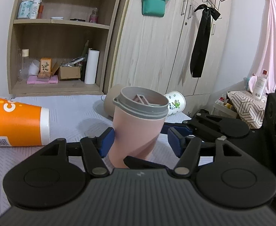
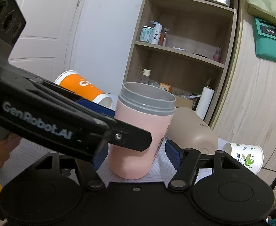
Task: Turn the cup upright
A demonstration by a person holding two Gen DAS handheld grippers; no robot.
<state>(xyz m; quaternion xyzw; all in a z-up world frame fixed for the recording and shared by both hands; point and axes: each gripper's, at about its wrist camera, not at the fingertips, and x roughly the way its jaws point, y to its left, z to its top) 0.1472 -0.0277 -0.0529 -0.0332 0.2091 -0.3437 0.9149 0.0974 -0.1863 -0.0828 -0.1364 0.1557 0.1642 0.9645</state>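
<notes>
Pink cup (image 1: 136,130) with its grey threaded rim (image 1: 140,103) stands mouth-up on the pale tabletop (image 1: 75,113), between the fingers of both my claws; the orange paper cup (image 1: 17,121), tan bottle (image 2: 192,130) and floral paper cup (image 2: 245,155) lie on their sides around it. My left claw (image 1: 140,141) is spread, one blue pad (image 1: 106,141) touching the wall and the other clear; my right claw (image 2: 138,154) is likewise spread astride the base, gripping nothing. I judge the body rigid, smooth, rather slippery and light when empty, best taken mid-wall below the rim.
</notes>
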